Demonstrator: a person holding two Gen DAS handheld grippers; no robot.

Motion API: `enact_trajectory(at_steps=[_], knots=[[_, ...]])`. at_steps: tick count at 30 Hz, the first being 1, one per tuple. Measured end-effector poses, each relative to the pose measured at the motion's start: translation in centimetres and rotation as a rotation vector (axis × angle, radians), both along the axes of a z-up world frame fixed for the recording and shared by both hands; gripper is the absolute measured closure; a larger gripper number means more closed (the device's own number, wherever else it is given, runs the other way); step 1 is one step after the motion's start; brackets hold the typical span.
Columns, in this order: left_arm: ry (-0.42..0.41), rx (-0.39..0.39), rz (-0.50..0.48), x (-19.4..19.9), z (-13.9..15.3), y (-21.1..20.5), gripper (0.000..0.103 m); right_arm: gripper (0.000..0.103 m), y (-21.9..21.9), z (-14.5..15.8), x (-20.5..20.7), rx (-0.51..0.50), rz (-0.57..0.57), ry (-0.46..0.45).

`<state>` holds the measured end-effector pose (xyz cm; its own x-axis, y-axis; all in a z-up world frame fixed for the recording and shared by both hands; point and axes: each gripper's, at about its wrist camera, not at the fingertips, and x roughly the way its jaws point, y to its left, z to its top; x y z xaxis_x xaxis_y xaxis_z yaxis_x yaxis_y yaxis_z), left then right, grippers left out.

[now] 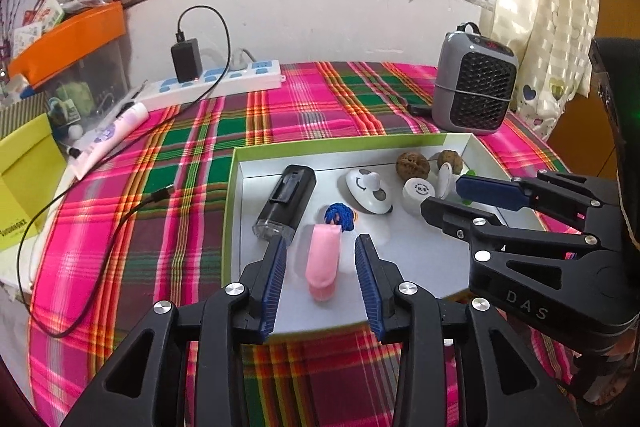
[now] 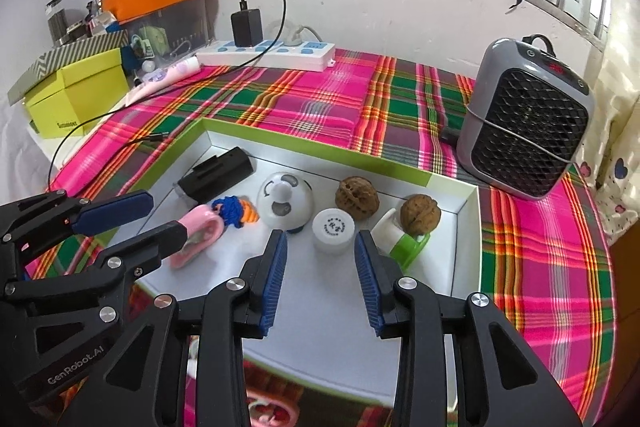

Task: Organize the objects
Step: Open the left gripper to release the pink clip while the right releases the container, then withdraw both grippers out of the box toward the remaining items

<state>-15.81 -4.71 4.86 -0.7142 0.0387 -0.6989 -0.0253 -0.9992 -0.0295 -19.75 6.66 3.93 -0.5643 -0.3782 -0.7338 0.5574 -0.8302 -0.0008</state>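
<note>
A green-rimmed white tray [image 1: 236, 163] [image 2: 320, 143] on the plaid cloth holds a black flashlight-like device [image 1: 286, 201] [image 2: 218, 173], a pink case [image 1: 322, 261] [image 2: 198, 233] with a blue cord [image 1: 339, 217] [image 2: 230, 209], a white round gadget [image 1: 368, 190] [image 2: 285, 203], a white jar [image 1: 418, 194] [image 2: 334, 230], two walnuts [image 1: 413, 166] [image 2: 356, 197] and a green-and-white item [image 2: 404, 241]. My left gripper [image 1: 321, 245] is open, its fingers on either side of the pink case. My right gripper [image 2: 320, 241] is open and empty, just short of the white jar.
A grey fan heater [image 1: 474, 87] [image 2: 528, 125] stands at the back right. A white power strip [image 1: 212, 83] [image 2: 266, 53] with a black charger and trailing cable lies at the back. A yellow-green box [image 2: 74, 95] and an orange-lidded bin [image 1: 68, 35] crowd the left.
</note>
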Motion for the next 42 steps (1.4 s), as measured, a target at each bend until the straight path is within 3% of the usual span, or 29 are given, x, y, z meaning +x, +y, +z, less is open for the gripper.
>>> enact_trajectory(at_steps=[33, 42], knots=[[0.032, 0.004, 0.02, 6.7, 0.8, 0.1, 0.069, 0.066, 1.8, 1.3, 6.7, -0.051, -0.001, 0.04], [0.031, 0.046, 0.016, 8.4, 0.4, -0.7, 0.068, 0.066, 3.1, 0.8, 7.9, -0.061, -0.009, 0.028]])
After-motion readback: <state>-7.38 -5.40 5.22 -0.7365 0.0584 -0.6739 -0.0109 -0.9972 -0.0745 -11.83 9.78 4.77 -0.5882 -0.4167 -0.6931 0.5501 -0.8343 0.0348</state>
